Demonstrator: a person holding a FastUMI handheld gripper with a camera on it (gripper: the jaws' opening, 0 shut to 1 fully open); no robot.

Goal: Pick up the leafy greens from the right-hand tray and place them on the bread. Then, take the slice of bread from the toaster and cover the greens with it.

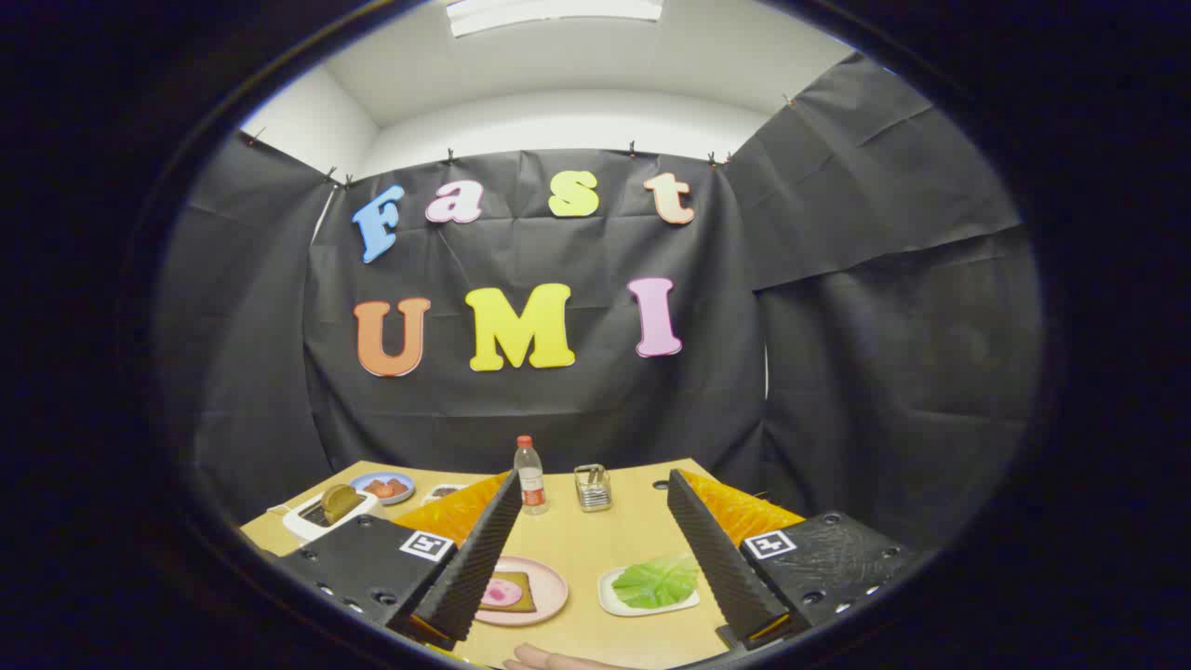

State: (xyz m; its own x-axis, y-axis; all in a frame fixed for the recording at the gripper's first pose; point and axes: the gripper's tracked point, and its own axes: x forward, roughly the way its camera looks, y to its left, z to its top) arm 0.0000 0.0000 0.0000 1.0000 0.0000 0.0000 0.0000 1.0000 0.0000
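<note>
My gripper [595, 558] hangs open above the wooden table, its two fingers spread wide with nothing between them. Below and between the fingers lies a pink plate [549, 596] holding a slice of bread [517, 594] topped with a pink round slice. To its right, close to the right finger, a small white tray [614, 603] carries the green leafy greens [656, 582]. Beyond the left finger stands a white toaster [321, 516] with a browned slice of bread [341, 501] sticking up from its slot.
A plastic bottle with a red cap [530, 476] and a small metal rack [593, 488] stand at the table's far side. A blue plate with reddish food [383, 488] lies behind the toaster. A person's hand [549, 661] shows at the near table edge.
</note>
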